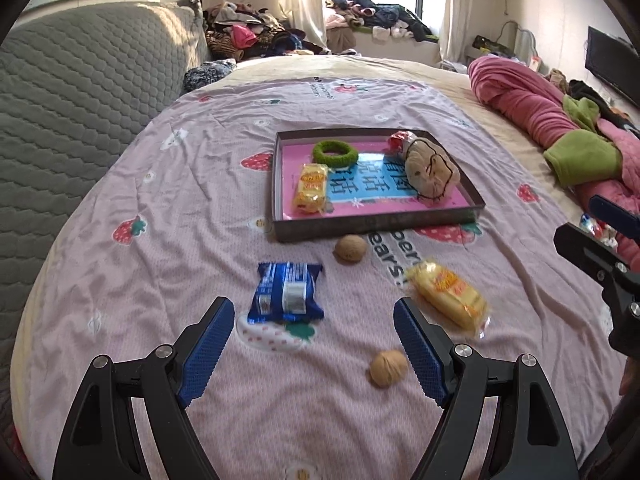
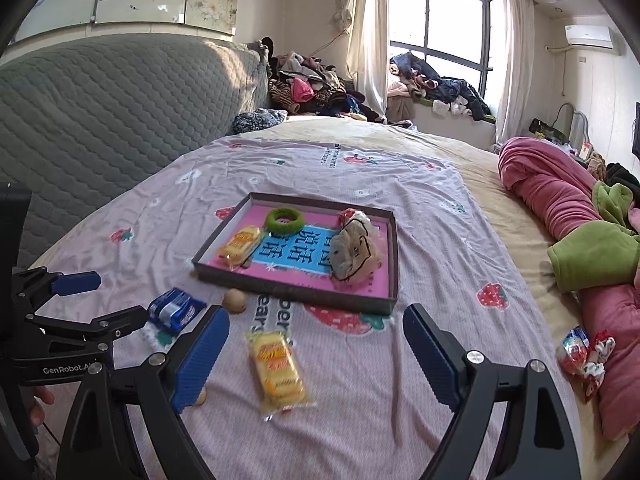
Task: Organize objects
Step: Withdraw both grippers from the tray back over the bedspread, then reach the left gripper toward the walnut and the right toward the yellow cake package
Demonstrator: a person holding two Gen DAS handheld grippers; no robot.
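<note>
Both wrist cameras look forward and down along their own jaws, low over the bed (image 1: 200, 208), facing the window (image 2: 444, 20) at 12 o'clock. They share the tray (image 1: 376, 222), near ahead. The right view sees the left gripper (image 2: 92, 300) at 9 o'clock.

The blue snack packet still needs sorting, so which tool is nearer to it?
Left. The left tool is open with the blue snack packet just beyond its fingertips. The right tool is open over the loose yellow snack packet, further off.
</note>
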